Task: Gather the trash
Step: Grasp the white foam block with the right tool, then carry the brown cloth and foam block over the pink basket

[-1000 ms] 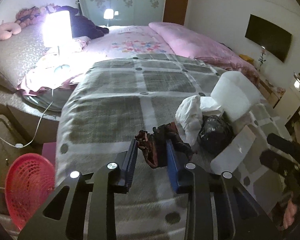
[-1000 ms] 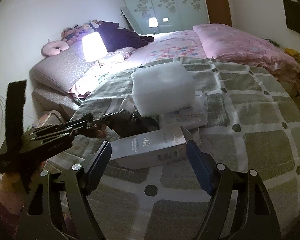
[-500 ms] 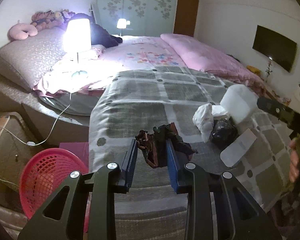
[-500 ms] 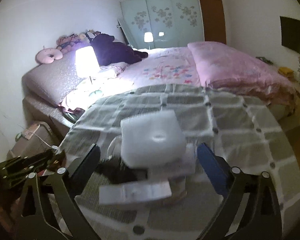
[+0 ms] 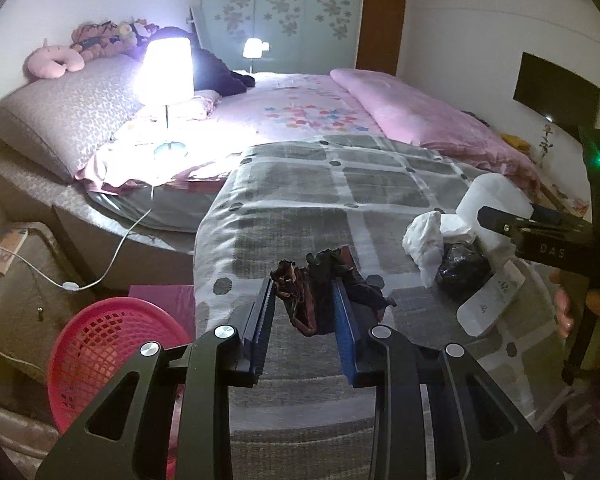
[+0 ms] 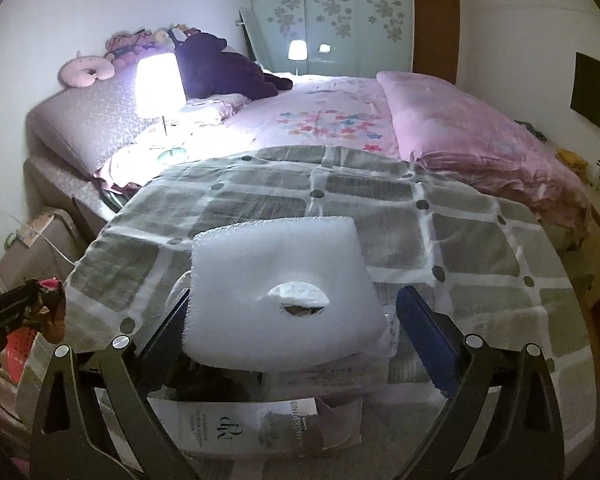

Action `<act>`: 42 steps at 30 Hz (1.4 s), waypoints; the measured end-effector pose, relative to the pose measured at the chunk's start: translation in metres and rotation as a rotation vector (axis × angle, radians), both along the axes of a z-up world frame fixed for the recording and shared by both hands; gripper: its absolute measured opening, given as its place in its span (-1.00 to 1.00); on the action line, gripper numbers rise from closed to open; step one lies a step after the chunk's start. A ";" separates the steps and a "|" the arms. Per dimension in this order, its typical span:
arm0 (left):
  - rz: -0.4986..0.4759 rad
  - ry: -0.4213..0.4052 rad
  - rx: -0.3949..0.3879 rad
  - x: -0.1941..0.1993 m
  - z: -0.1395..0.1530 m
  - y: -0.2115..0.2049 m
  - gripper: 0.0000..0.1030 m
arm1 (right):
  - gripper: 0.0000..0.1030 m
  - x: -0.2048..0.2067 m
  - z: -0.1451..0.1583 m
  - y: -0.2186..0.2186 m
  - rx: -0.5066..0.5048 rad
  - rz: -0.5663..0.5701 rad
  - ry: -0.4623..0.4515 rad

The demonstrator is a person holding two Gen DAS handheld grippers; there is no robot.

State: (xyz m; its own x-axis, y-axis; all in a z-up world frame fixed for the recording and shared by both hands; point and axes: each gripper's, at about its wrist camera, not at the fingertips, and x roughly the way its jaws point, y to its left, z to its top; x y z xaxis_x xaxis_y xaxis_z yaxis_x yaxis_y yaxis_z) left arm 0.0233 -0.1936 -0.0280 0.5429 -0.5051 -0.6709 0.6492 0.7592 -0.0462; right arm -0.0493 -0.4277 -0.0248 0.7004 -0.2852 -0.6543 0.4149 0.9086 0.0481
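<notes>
Checked blanket spans the bed beyond both my claws. Pink mesh basket sits on the floor, low and to the left of my left claw. White foam block lies on the blanket between the spread fingers of my right claw; jaws wide apart, pads not touching it. White printed carton lies flat just under that claw, nearer than the foam. Black bag and crumpled white tissue sit right of my left claw. Left claw is clamped on a dark crumpled wrapper, held above the blanket edge.
</notes>
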 end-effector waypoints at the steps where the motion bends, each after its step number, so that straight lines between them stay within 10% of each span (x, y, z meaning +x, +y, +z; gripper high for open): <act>1: 0.001 -0.003 0.001 0.000 0.000 0.000 -0.47 | 0.69 0.000 0.001 0.000 0.001 0.002 0.000; 3: 0.001 -0.006 0.000 0.000 0.001 0.000 -0.47 | 0.45 0.002 0.002 0.000 0.008 0.017 0.016; 42: 0.336 -0.093 0.017 -0.004 0.047 0.125 -0.47 | 0.45 0.017 0.059 0.152 0.034 0.353 -0.106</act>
State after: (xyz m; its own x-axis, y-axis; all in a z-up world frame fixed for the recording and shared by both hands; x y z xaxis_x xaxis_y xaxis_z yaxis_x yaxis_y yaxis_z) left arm 0.0188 -0.0682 0.0191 0.7360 -0.2773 -0.6176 0.3638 0.9313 0.0155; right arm -0.0326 -0.2752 0.0338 0.8164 0.0071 -0.5775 0.0669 0.9921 0.1066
